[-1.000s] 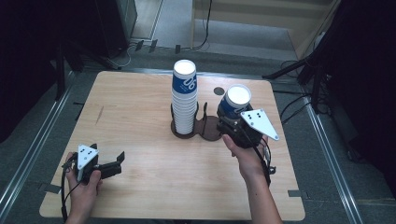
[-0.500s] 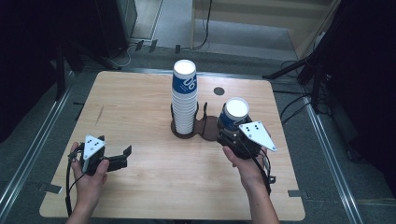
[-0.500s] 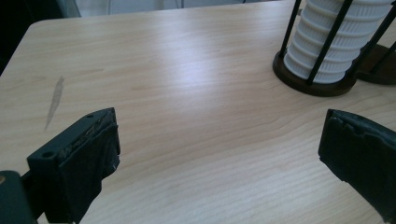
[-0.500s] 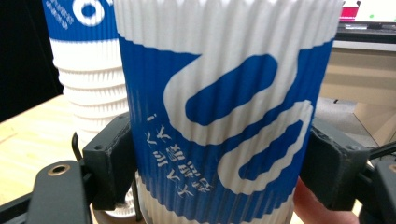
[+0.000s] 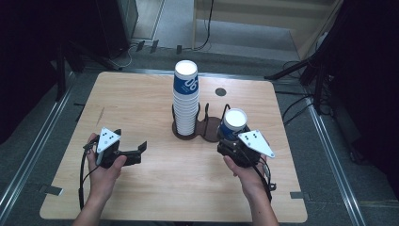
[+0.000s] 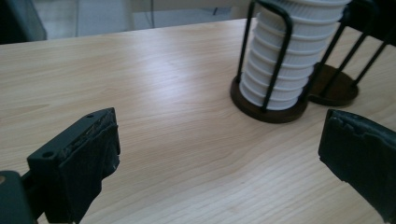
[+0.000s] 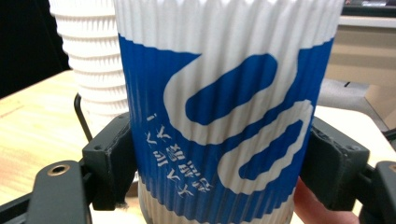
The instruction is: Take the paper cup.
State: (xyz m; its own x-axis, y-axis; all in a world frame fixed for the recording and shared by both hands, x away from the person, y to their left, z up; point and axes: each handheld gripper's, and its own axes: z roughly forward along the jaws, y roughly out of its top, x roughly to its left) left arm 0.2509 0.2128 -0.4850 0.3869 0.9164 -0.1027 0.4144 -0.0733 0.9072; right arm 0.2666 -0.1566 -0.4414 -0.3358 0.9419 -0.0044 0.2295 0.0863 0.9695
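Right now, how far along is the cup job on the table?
Done: one cup has been separated from the tall stack in the wire holder. In hand: the right gripper clamps that cup upside down beside the stack. The left gripper waits open. Left: setting the cup down; many stay stacked.

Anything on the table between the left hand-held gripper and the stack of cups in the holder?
Nothing: bare wood separates the left hand-held gripper from the cup stack, clearest in the left gripper view.
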